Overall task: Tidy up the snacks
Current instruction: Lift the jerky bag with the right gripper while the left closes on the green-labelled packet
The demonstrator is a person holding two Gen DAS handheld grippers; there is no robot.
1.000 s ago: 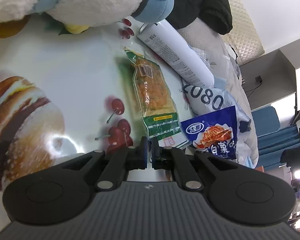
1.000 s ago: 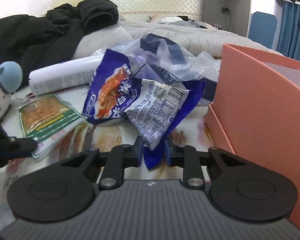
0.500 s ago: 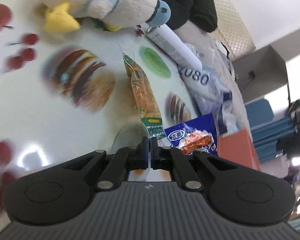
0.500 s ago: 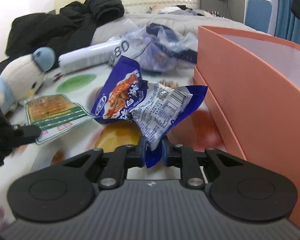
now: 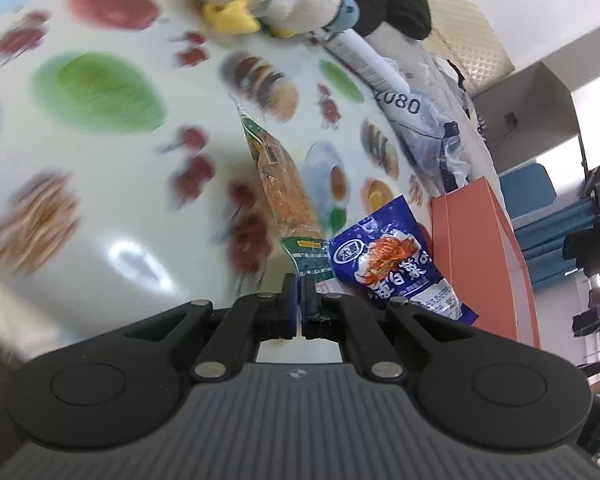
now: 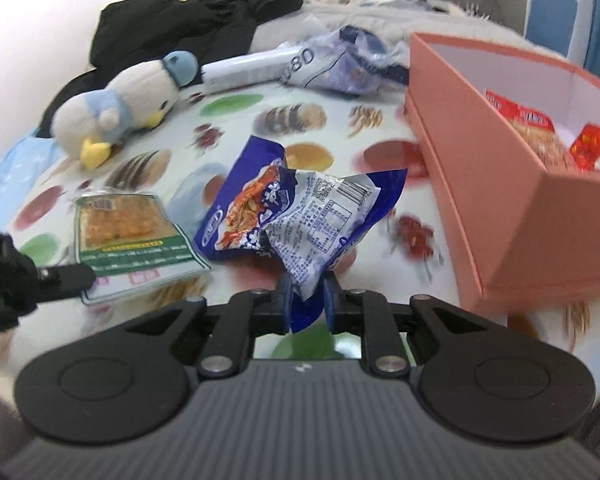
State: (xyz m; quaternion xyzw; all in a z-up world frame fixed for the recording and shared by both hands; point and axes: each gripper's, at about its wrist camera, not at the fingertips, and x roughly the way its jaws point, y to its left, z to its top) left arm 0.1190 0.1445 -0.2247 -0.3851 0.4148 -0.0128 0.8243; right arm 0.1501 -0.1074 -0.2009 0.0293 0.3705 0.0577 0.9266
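Left tool [image 5: 299,286] pinches the green packet's [image 5: 286,188] edge, right tool [image 6: 305,294] grips the crumpled blue packet [image 6: 300,216], tablecloth [image 5: 100,184] blurred

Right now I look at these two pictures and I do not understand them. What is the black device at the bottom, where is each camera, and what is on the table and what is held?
There is no robot arm here. A person carries two hand-held grippers, and each has a camera looking forward along its two fingers, so the black shape at the bottom is the gripper itself.

One picture comes from the left gripper. It is shut on the edge of a green snack packet.

The other comes from the right gripper, shut on a blue snack bag.

Below lies a tablecloth printed with food pictures. On it are a plush toy, a white tube and an open orange box with red snack packets inside.
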